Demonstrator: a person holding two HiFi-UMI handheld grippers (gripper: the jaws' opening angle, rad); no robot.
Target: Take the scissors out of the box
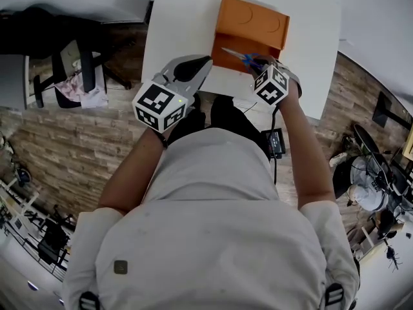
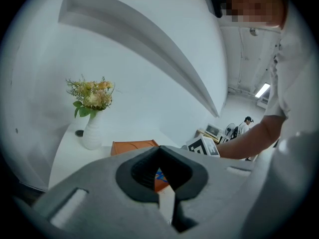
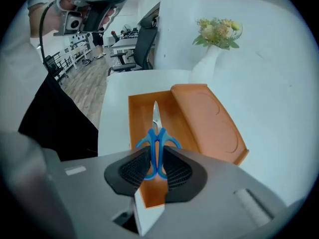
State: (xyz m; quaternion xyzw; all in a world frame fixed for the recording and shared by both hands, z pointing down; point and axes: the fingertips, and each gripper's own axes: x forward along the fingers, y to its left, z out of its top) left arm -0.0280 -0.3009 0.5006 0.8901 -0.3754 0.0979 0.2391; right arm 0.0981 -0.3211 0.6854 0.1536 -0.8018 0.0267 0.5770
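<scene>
Blue-handled scissors (image 1: pixel 242 57) (image 3: pixel 157 136) hang just above the open orange box (image 1: pixel 222 60) (image 3: pixel 137 118), with the steel blade pointing away over the tray. My right gripper (image 1: pixel 253 66) (image 3: pixel 155 158) is shut on the scissors' handles and points steeply down; both pads press the blue loops. The box's lid (image 1: pixel 253 22) (image 3: pixel 207 126) stands open on the far side. My left gripper (image 1: pixel 205 62) (image 2: pixel 159 151) hovers over the table's near edge, left of the box, shut, its tips meeting with nothing between them. The left gripper view shows the box (image 2: pixel 132 147) beyond the tips.
The box rests on a white table (image 1: pixel 181 24). A white vase of flowers (image 3: pixel 207 66) (image 2: pixel 93 133) stands behind the box near the wall. An office chair (image 3: pixel 144 46) sits past the table's end. The person's body is close against the table's near edge.
</scene>
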